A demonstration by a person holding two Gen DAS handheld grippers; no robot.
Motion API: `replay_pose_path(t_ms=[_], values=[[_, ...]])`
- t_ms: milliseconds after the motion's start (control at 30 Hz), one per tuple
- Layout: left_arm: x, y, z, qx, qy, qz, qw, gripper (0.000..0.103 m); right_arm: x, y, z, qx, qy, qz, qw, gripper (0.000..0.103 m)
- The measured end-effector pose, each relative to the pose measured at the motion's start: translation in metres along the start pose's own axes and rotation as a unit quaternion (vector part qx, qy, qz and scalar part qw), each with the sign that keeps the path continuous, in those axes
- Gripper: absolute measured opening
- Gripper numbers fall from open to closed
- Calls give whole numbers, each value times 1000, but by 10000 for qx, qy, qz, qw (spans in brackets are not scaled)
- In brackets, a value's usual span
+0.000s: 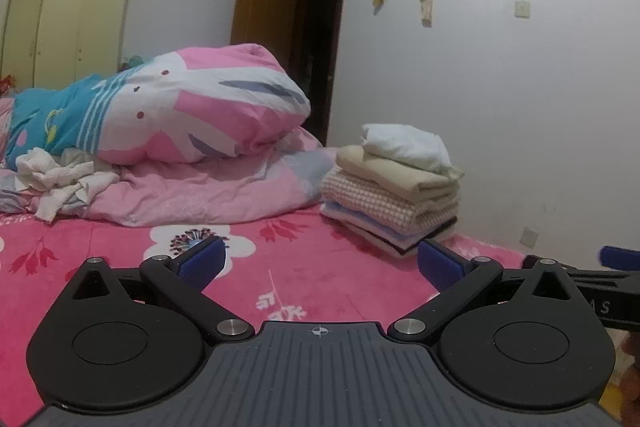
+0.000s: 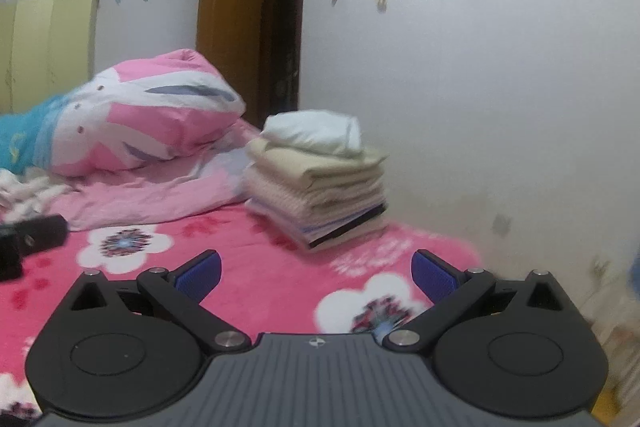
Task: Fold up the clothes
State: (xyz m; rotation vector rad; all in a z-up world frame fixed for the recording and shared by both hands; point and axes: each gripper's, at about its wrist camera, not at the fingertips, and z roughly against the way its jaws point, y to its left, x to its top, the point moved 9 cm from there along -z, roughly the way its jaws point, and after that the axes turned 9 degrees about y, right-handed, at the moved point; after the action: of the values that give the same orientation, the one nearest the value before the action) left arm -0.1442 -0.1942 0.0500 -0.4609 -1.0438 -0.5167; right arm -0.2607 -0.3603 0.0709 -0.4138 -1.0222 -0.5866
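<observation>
Far left beyond the left gripper point(image 1: 320, 261), jaws spread and empty, lies the crumpled white garment point(image 1: 60, 179), partly tucked under the quilt point(image 1: 180, 107). Looks soft, light; pinch an edge. Right gripper point(image 2: 316, 269) spread too, folded stack point(image 2: 316, 179) just ahead, blurred.

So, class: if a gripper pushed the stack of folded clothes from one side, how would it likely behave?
The tall stack of folded clothes would probably slide and lean, since its layers sit unevenly. The loose white garment on top likely slips off first. The soft pink floral blanket gives little firm footing.
</observation>
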Motion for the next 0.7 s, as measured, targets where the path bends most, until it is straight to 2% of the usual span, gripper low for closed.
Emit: replay_pose_path(t_ms=[100,300,467,700], values=[[0,-1,-3,-96,108,85,9999,103,1,1,2,9,-128,70,9999,103],[-4,1,-12,148,388,-68,9991,103,2,2,3,278,-307,-78,9991,103],[-11,2,-24,30,735,16,9973,103,3,5,6,124,-522,119,9985,103],[-18,0,-30,123,830,-126,9964,103,1,10,-3,104,-468,258,9985,103]])
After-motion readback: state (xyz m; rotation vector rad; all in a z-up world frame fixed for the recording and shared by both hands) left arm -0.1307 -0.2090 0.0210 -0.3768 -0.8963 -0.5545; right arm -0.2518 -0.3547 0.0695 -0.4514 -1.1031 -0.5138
